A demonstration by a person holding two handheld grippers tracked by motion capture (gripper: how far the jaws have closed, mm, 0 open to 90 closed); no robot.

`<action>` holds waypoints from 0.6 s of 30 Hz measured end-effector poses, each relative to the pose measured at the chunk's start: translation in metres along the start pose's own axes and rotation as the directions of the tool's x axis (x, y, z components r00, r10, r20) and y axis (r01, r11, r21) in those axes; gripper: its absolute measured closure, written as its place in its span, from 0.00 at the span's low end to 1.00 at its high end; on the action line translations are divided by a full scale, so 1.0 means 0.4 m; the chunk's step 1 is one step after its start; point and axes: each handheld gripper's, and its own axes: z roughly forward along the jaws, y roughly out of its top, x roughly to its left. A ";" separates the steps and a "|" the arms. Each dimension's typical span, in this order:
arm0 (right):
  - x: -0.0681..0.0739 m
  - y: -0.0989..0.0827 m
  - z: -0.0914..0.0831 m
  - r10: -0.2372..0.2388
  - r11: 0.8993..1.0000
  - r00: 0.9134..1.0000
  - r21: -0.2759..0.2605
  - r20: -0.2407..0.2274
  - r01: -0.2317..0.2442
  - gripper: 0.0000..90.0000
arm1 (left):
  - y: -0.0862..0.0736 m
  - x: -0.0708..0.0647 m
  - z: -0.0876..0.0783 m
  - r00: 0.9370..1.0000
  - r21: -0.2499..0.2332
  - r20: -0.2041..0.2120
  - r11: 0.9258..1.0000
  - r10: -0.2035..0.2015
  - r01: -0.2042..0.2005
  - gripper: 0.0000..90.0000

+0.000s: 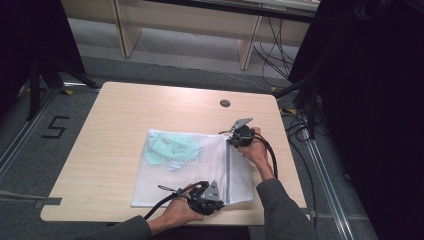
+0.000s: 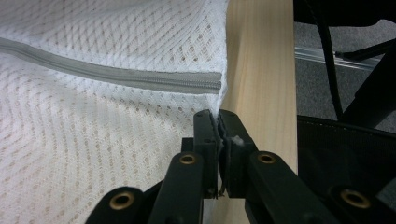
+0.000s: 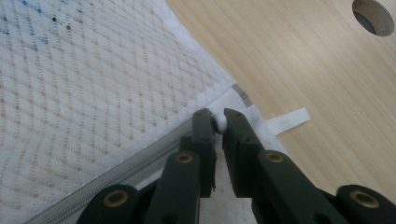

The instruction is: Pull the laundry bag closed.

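Observation:
A white mesh laundry bag (image 1: 190, 172) lies flat on the wooden table (image 1: 115, 125), with a mint-green garment (image 1: 167, 149) inside its far left part. A grey zipper (image 1: 228, 170) runs along the bag's right side. My left gripper (image 1: 222, 202) is at the near end of that zipper, shut on the bag's mesh edge (image 2: 219, 108) just below the zipper's end (image 2: 212, 86). My right gripper (image 1: 231, 141) is at the far end, shut on the white zipper pull (image 3: 219, 123).
A white fabric loop (image 3: 289, 119) sticks out from the bag's far corner. A round cable hole (image 1: 225, 103) sits in the table behind the bag. The table's right edge (image 2: 292, 93) runs close beside my left gripper. Cables lie on the floor to the right.

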 end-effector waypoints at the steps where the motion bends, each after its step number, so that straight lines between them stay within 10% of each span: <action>1: -0.003 0.000 0.001 0.001 1.000 1.000 -0.003 -0.002 -0.001 0.90 | 0.001 0.001 0.000 1.000 0.004 0.000 1.000 0.003 -0.003 0.93; 18: 0.000 0.005 -0.028 0.126 0.990 0.991 -0.050 -0.033 -0.128 0.67 | 0.014 0.029 -0.054 0.999 -0.022 -0.022 0.999 -0.025 0.025 0.60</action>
